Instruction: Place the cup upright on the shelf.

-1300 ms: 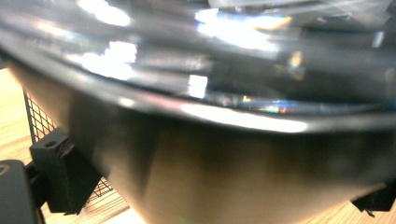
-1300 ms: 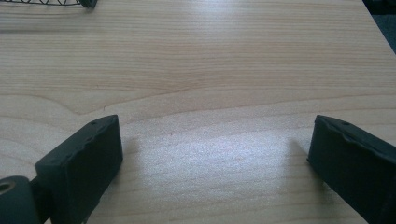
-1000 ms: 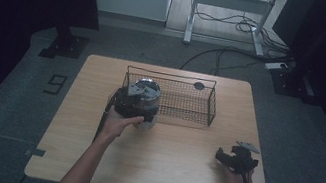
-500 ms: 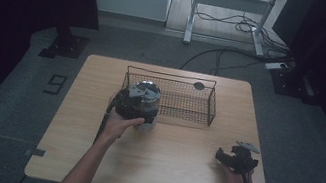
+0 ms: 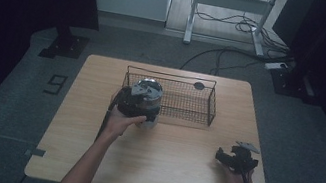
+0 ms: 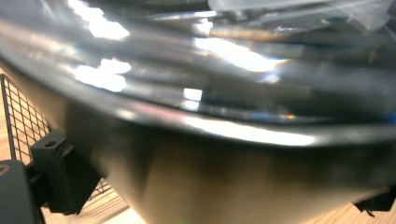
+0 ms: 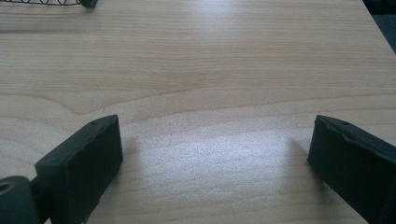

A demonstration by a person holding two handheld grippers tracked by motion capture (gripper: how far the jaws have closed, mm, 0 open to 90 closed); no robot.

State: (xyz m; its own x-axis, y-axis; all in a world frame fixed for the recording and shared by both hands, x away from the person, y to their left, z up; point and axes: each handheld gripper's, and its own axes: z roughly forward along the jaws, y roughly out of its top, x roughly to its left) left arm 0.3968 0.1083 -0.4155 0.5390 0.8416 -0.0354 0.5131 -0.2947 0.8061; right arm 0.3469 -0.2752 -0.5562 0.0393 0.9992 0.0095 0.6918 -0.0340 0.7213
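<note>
My left gripper (image 5: 141, 102) is at the front left corner of the black wire basket (image 5: 212, 108), with a hand behind it. Its jaws are closed around a shiny, metal-looking bowl (image 6: 224, 116), whose rim and curved wall sit very close to the left gripper view's camera. One jaw stands at each side of the bowl, and basket mesh (image 6: 18, 121) shows behind the left jaw. In the high view the bowl (image 5: 149, 120) is a pale patch under the gripper. My right gripper (image 5: 226, 157) rests low over the table's front right, open, with bare wood between its jaws (image 7: 215, 158).
The wooden table (image 5: 162, 167) stands on a grey floor in a dark room. A small black disc (image 5: 199, 85) lies behind the basket. A corner of the basket (image 7: 46, 2) shows at the top left of the right gripper view. Cables trail on the floor beyond.
</note>
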